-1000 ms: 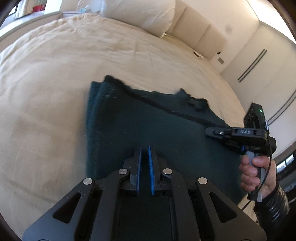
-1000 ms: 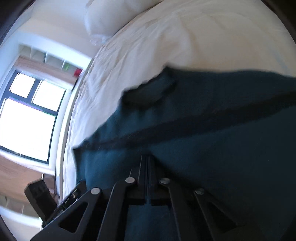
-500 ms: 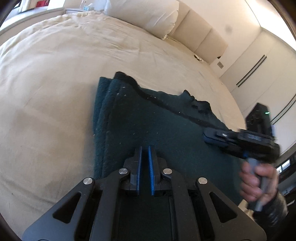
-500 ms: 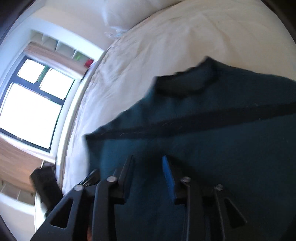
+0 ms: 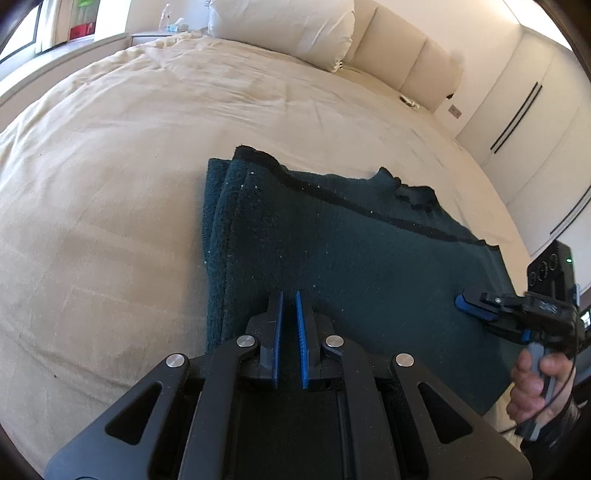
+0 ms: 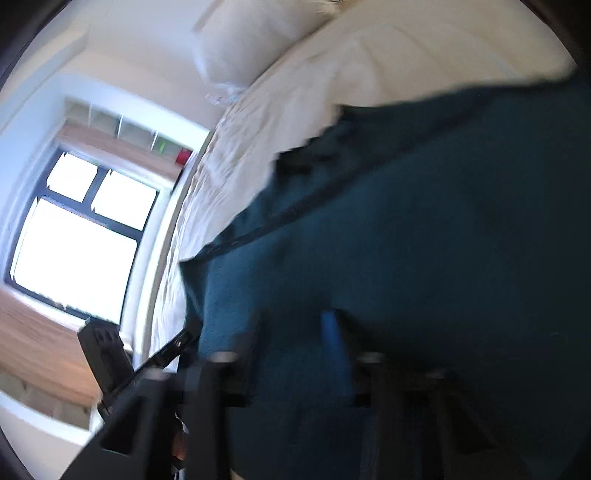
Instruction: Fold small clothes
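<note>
The folded dark green garment (image 5: pixel 351 266) lies on the bed (image 5: pixel 110 184) beneath both grippers. The left gripper (image 5: pixel 289 299) is nearly closed and empty; the right gripper (image 6: pixel 295 325) stands parted, empty. A dragging fingertip could rumple the fold.

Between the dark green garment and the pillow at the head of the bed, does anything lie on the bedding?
No. In the left wrist view the stretch between the dark green garment and the pillow is bare cream bedding, only creased.
</note>
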Demonstrator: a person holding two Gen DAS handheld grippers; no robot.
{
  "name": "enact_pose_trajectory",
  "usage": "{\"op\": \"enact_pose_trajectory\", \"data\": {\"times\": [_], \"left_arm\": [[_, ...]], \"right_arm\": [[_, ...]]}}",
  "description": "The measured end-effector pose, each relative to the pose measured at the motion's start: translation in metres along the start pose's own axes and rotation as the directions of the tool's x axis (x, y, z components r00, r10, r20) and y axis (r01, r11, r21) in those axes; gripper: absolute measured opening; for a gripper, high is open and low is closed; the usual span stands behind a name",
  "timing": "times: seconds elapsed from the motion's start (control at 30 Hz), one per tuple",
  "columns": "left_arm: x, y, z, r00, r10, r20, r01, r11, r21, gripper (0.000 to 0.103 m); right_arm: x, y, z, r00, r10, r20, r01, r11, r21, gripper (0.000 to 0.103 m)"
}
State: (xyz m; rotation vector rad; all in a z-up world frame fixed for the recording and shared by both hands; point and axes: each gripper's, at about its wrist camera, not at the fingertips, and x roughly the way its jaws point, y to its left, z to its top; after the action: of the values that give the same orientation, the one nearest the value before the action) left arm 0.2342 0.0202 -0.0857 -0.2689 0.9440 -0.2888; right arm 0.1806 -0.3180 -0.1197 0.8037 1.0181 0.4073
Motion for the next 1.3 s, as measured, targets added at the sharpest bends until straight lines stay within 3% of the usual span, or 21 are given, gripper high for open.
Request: {"op": "enact_pose_trajectory", "data": {"times": [0.1,0.17,0.23,0.27,0.4,0.5,0.53,0.57,0.7,0.83,0.9,1.03,1.17,1.3], "left_arm": [[-0.002,0.003,-0.001,1.000,-0.007,-0.002,0.007,1.000,0.001,0.007],[-0.004,0.001,-0.002,1.000,0.007,-0.001,-0.007,1.000,0.016,0.007],[-0.005,-0.003,-0.003,1.000,0.029,-0.001,-0.028,0.999,0.032,0.007],[-0.006,-0.006,-0.003,0.999,0.040,0.000,-0.040,0.998,0.039,0.007],[-0.010,-0.013,-0.003,0.997,0.077,-0.002,-0.077,0.995,0.056,0.007],[-0.017,-0.017,-0.005,0.995,0.103,0.000,-0.102,0.992,0.077,0.007],[-0.020,-0.018,-0.005,0.994,0.110,0.002,-0.109,0.991,0.082,0.007],[-0.026,-0.018,-0.007,0.992,0.122,0.010,-0.123,0.989,0.086,0.007],[-0.049,-0.012,-0.011,0.974,0.221,0.037,-0.224,0.971,0.088,0.007],[-0.069,-0.005,-0.014,0.954,0.295,0.052,-0.299,0.950,0.089,0.007],[-0.076,-0.001,-0.019,0.958,0.284,0.046,-0.287,0.954,0.082,0.007],[-0.078,0.014,-0.030,0.977,0.215,-0.006,-0.215,0.976,0.021,0.007],[-0.074,0.022,-0.046,0.974,0.220,-0.059,-0.219,0.976,0.013,0.007],[-0.071,0.025,-0.050,0.981,0.176,-0.084,-0.177,0.984,-0.007,0.007]], "right_arm": [[-0.033,-0.025,0.006,0.993,-0.050,0.108,0.038,0.992,0.118,0.014],[-0.059,-0.031,0.007,0.979,-0.108,0.174,0.078,0.982,0.173,0.034],[-0.078,-0.026,0.001,0.972,-0.114,0.206,0.079,0.982,0.172,0.054],[-0.083,-0.016,-0.004,0.973,-0.099,0.208,0.070,0.987,0.141,0.056],[-0.057,0.023,-0.024,0.994,0.019,0.107,-0.022,0.999,0.028,0.056],[-0.029,0.024,-0.035,1.000,-0.017,0.016,0.017,1.000,0.000,0.059],[-0.023,0.016,-0.034,0.999,-0.043,0.002,0.043,0.999,0.020,0.048],[-0.025,0.005,-0.035,0.999,-0.031,0.016,0.030,0.998,0.047,0.040],[-0.068,-0.022,-0.033,0.987,-0.077,0.140,0.056,0.988,0.147,0.038],[-0.127,-0.032,-0.040,0.959,-0.143,0.246,0.103,0.980,0.170,0.059],[-0.136,-0.024,-0.046,0.959,-0.104,0.262,0.068,0.988,0.141,0.059],[-0.129,-0.003,-0.053,0.977,-0.023,0.213,0.011,0.998,0.059,0.059],[-0.112,0.014,-0.056,0.987,0.014,0.162,-0.017,1.000,0.014,0.059],[-0.098,0.025,-0.061,0.993,0.031,0.118,-0.031,1.000,-0.001,0.059]]}}
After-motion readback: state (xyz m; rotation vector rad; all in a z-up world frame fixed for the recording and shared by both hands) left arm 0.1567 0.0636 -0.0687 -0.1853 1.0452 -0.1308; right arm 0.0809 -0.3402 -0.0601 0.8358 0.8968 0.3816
